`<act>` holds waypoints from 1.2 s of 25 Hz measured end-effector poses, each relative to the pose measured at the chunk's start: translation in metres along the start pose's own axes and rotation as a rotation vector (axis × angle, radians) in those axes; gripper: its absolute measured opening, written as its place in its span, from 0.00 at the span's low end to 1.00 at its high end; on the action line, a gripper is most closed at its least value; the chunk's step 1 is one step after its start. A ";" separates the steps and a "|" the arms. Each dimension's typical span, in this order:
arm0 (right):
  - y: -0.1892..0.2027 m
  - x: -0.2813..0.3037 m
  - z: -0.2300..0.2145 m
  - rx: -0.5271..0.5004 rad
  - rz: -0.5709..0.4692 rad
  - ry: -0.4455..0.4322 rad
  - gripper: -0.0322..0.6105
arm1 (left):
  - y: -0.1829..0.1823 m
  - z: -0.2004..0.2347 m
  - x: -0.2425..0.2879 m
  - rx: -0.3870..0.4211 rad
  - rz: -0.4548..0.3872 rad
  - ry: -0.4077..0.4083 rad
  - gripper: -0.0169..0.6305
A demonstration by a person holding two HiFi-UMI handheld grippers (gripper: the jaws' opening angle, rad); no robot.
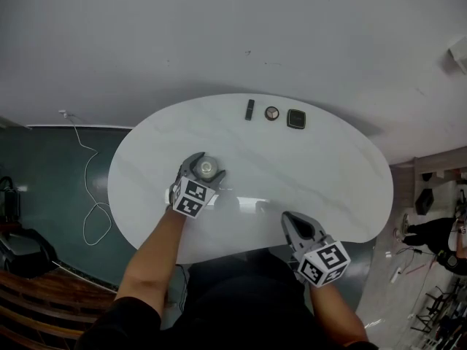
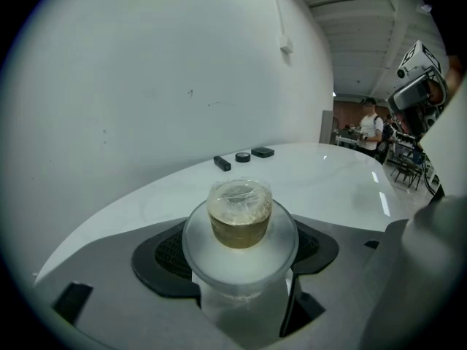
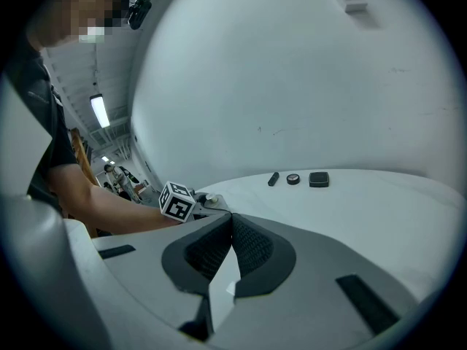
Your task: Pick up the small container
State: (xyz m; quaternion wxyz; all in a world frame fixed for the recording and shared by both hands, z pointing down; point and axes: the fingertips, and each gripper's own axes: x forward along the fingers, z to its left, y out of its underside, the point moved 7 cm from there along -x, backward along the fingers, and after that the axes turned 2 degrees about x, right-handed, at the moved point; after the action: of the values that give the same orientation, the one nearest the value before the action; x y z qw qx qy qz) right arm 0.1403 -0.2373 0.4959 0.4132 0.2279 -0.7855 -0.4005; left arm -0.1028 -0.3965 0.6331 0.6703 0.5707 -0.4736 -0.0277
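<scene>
head view: the left gripper [image 1: 208, 165] surrounds the small container [image 1: 207, 168], centre-left on the table [image 1: 321, 173]. left gripper view: its jaws pinch the container, so the grasp looks done and lifting remains. right gripper view: the right gripper [image 3: 229, 224] is pressed together, empty.
</scene>
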 end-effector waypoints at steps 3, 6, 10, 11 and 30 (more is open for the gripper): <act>-0.003 -0.001 -0.004 0.000 -0.003 0.007 0.04 | -0.002 0.000 0.003 0.004 0.000 0.001 0.56; -0.004 0.000 -0.007 0.001 -0.006 0.012 0.04 | -0.004 0.001 0.007 0.010 0.001 0.001 0.56; -0.005 0.000 -0.011 0.007 -0.008 0.016 0.04 | -0.008 0.001 0.013 0.016 -0.004 -0.005 0.56; -0.005 0.000 -0.012 0.009 -0.007 0.017 0.04 | -0.009 0.001 0.014 0.013 -0.007 -0.009 0.56; -0.016 -0.006 -0.013 0.057 -0.062 -0.025 0.04 | -0.036 -0.013 -0.009 -0.034 0.000 -0.009 0.56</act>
State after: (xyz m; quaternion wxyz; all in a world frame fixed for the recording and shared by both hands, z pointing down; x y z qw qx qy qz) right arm 0.1553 -0.2479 0.4847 0.3843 0.2589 -0.7942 -0.3931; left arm -0.0812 -0.3941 0.6007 0.6779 0.5591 -0.4759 -0.0383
